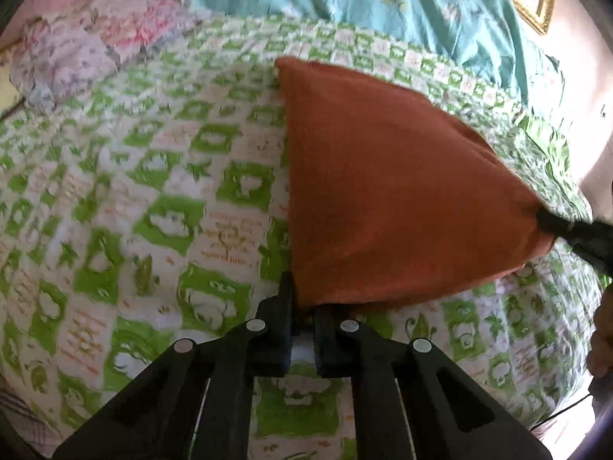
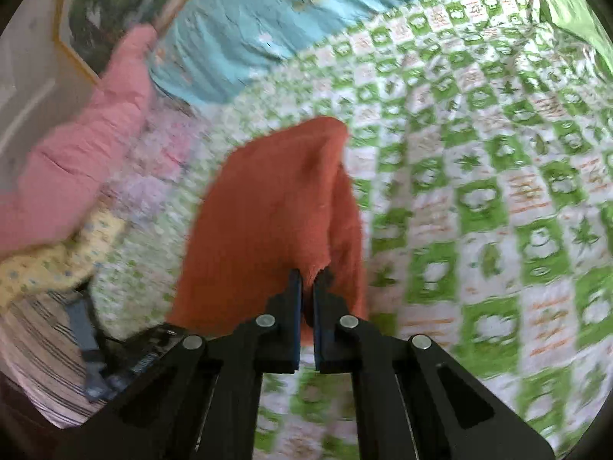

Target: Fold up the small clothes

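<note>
**Left wrist view: both corners pinched, cloth stretched between the grippers**

Left wrist view showed my left gripper (image 1: 302, 306) clamped on the near corner of the orange cloth (image 1: 383, 191), its jaws drawn together with only fabric between them. From that gripper the cloth ran forward and off to the right, held up above the green patterned bedspread (image 1: 153, 191), with its far corner dropping back toward the bed ahead. At the right edge of that view the right gripper (image 1: 551, 226) bit the other near corner, so the taut edge between the two grips was the cloth's long axis, running left to right across my reach.

In the right wrist view the right gripper (image 2: 308, 276) was likewise closed on the cloth (image 2: 268, 211), which spread away forward and to the left of it. A pink sleeve (image 2: 84, 153) reached in from the left.

I judged the coming fold to turn on that stretched edge: both hands sat at its ends, neither nearer the free far edge, so the pair would have to carry it forward together. Motion blur kept me from reading any seam.
</note>
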### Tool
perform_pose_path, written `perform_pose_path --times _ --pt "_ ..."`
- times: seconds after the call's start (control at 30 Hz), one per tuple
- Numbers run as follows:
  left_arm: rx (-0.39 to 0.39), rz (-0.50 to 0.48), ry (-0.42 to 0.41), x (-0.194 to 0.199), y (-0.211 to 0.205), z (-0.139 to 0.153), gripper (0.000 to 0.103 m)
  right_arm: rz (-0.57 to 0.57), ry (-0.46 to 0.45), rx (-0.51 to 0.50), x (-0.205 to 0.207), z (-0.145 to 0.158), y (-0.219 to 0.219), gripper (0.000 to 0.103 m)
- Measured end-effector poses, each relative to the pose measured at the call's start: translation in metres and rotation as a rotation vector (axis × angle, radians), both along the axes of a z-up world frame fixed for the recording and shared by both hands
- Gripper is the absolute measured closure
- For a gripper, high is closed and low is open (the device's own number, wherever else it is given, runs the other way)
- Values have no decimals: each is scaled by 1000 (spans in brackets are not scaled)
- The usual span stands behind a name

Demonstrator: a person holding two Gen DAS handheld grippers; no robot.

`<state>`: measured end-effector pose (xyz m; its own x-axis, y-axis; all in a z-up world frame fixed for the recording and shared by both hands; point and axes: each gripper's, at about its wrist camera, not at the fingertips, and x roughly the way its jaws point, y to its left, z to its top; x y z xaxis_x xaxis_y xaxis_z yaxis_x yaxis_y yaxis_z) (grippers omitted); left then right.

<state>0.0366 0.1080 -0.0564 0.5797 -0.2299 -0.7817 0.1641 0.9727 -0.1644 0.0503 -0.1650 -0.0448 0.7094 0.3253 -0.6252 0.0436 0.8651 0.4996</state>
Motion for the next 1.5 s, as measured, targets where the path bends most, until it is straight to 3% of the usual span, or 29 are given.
perform_pose_path --times 0.1,0.3,0.47,0.63,0.8,0.87,1.0,1.1,1.17,1.4,1.5 --pt "8 -6 0 1 -1 -1 97 -14 120 -109 10 -33 5 98" --pt "-6 -24 36 5 1 -4 96 -37 146 -148 16 -38 4 98" --pt "-31 -105 93 0 12 4 94 -49 155 -49 9 -36 -9 90" --pt "-141 -182 67 -13 27 36 95 -95 75 -5 -3 -2 -21 90" --pt "-248 -215 17 18 10 57 88 -22 -12 47 30 23 -6 90" --pt "-268 -233 29 29 2 52 87 5 -26 37 45 23 7 90" --pt "-191 -240 125 39 -7 11 95 11 66 -2 76 -4 20 90" --pt "-257 -237 135 39 6 -4 100 -5 135 -11 89 -32 13 92" --pt "-278 -226 150 40 9 -3 100 -15 124 53 86 -35 7 92" --pt "-253 -221 154 31 11 9 95 14 60 41 52 -7 12 88" --pt "-243 -222 148 24 12 8 93 39 63 16 30 -9 18 88"
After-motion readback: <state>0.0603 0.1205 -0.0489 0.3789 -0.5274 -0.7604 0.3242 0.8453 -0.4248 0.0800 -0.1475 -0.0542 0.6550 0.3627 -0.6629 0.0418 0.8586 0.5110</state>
